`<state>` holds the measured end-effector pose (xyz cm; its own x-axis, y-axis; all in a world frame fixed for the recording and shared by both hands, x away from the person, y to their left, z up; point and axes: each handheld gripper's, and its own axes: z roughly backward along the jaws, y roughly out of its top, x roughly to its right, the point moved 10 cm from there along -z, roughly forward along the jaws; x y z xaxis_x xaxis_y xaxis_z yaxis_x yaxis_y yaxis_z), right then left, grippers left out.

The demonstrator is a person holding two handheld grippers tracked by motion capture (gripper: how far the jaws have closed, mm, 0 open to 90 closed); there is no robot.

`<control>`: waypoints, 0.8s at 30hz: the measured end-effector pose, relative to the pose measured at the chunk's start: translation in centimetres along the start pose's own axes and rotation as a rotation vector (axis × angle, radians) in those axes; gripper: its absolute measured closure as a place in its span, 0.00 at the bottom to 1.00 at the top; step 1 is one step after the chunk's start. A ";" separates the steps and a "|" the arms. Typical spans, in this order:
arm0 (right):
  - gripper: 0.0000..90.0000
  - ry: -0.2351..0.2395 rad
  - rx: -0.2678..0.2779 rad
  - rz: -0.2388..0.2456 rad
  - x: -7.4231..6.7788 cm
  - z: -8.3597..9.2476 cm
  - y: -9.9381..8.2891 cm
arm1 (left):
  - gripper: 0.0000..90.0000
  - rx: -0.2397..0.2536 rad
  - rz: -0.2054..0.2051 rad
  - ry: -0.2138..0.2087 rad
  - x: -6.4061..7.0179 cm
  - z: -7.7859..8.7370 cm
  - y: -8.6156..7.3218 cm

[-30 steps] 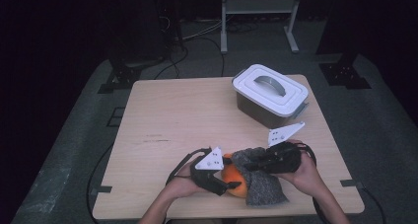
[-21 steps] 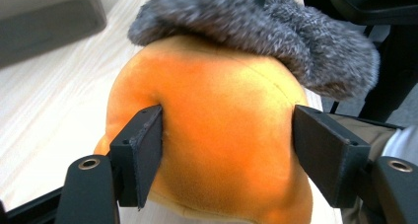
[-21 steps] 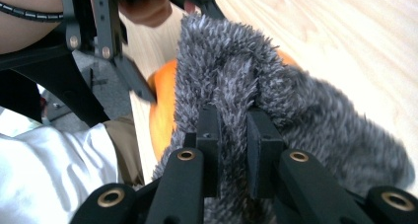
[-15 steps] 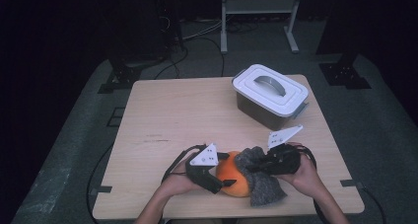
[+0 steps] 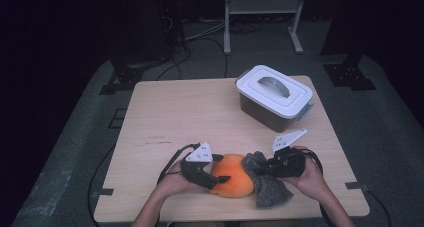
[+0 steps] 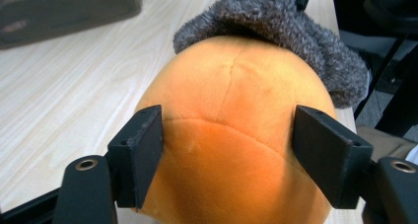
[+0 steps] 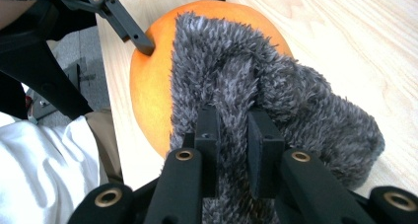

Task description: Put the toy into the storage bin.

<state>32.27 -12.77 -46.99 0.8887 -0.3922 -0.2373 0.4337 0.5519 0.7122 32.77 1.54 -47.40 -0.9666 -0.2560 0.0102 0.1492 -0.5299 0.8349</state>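
The surface in front of me is a pale wooden top, mostly bare across its far and left parts, so there is open room there. At its far right stands a dark box with a white lid and a grey handle, well apart from my hands. Nothing lies between that box and my work.

My work sits near the front edge of the surface. The orange plush ball rests on the wood just back from that edge, with the grey fuzzy cloth touching its right side and draped partly over it; the cloth's lower end lies close to the front edge.

My left gripper comes at the ball from the left. In the left gripper view its jaws stand about half open on either side of the ball, the pads touching or nearly touching the plush; they have just been closing in.

My right gripper is pinched nearly shut on a fold of the cloth, which bunches up between the jaws.
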 end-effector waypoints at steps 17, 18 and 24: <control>0.85 0.002 0.000 -0.027 0.8 -0.9 -0.7 | 0.30 0.013 0.065 -0.014 -1.5 0.5 -1.3; 0.85 0.001 -0.007 -0.039 1.0 -1.0 -1.0 | 0.30 0.017 0.079 -0.018 -1.6 0.6 -1.5; 0.85 0.016 0.048 -0.052 1.1 -0.5 -0.2 | 0.30 0.025 0.086 -0.030 -1.6 0.5 -1.6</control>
<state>33.20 -12.96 -47.72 0.8675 -0.4077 -0.2850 0.4723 0.4953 0.7291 33.96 3.22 -48.51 -0.9563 -0.2750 0.0992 0.2273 -0.4864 0.8437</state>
